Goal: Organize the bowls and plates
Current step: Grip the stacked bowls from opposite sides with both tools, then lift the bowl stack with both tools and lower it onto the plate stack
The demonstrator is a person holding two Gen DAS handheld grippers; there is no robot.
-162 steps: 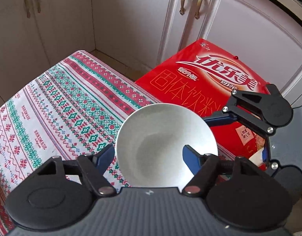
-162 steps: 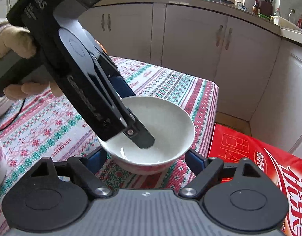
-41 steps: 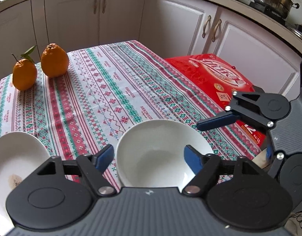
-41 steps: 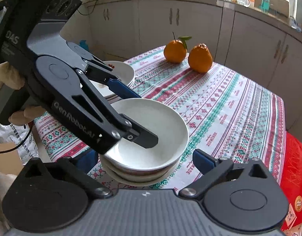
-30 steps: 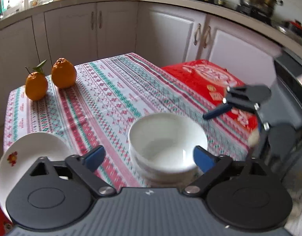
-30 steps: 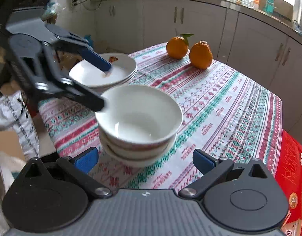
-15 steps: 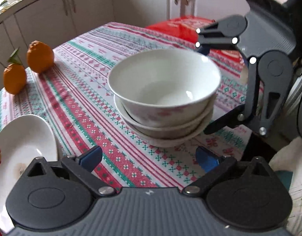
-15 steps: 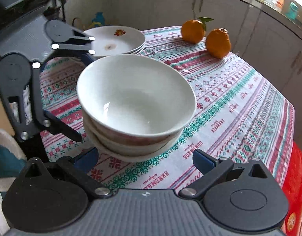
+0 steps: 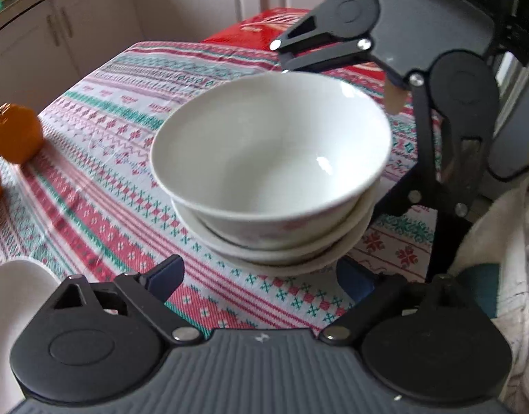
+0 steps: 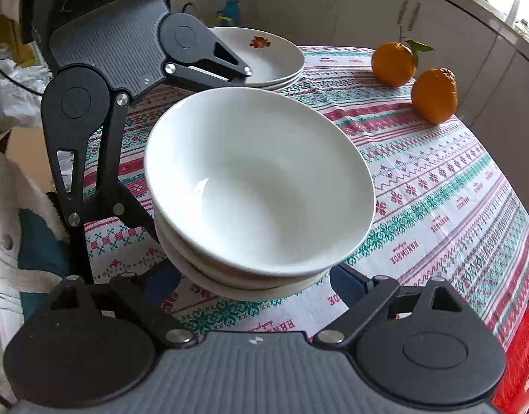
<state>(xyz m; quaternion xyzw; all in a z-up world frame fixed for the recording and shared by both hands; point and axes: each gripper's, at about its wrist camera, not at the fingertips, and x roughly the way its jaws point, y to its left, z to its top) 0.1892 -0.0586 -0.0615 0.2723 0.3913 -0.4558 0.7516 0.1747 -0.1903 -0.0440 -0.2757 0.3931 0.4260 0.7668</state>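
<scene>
A stack of white bowls (image 9: 271,158) stands on the patterned tablecloth (image 9: 102,179); it also shows in the right wrist view (image 10: 261,186). My left gripper (image 9: 261,277) is open, its blue fingertips low on either side of the stack's base. My right gripper (image 10: 254,284) is open too, spread around the stack's base from the opposite side. Each gripper shows in the other's view, beside the bowls. A stack of white plates (image 10: 264,55) with a red flower print sits behind the bowls; its edge (image 9: 12,296) shows at the lower left of the left wrist view.
Two oranges (image 10: 416,79) lie on the far side of the table; one also shows in the left wrist view (image 9: 18,132). A red carton (image 9: 281,27) stands beyond the table's end. White cabinets (image 10: 333,3) surround the table. Cloth and clutter lie off the near edge.
The left gripper has let go of the top bowl, which now rests on the stack. Both grippers have dropped low and moved in close to the stack from opposite sides.
</scene>
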